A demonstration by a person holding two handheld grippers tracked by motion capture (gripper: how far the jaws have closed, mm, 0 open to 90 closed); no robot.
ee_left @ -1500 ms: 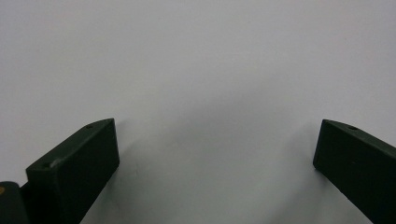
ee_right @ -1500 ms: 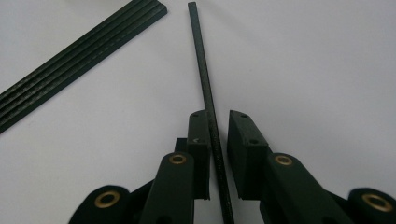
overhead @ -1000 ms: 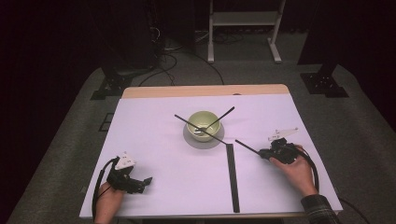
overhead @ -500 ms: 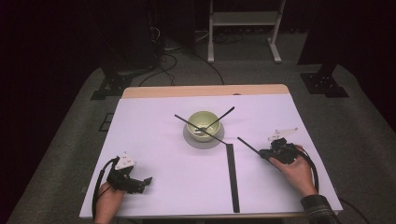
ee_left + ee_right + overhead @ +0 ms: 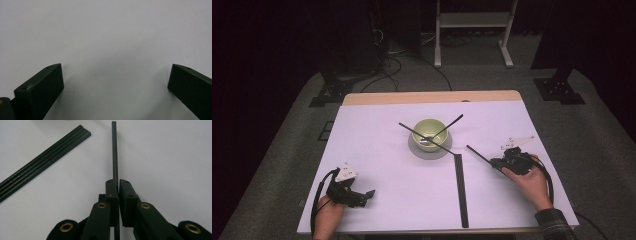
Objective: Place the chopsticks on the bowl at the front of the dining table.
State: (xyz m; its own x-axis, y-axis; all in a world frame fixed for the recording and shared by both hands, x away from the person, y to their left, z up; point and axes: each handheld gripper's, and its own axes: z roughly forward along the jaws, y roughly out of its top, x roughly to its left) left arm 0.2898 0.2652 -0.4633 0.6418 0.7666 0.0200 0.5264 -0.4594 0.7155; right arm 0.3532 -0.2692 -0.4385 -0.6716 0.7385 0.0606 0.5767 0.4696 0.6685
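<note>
We hold a thin black rod [image 5: 114,152] clenched between the jaws of our right gripper [image 5: 118,185]; it runs straight out ahead from between the two pads and also passes back beneath them. In the high view that rod [image 5: 479,154] points from the right gripper [image 5: 503,164] up and left toward the pale green bowl [image 5: 429,131], ending short of the grey saucer [image 5: 430,150] under it. Two more black rods rest crossed over the bowl. A bundle of black rods [image 5: 45,161] lies flat on the white table [image 5: 377,150], just left of the held one. Our left gripper [image 5: 115,80] rests near the table's front left with jaws released wide over bare surface. We see no writing or labels.
</note>
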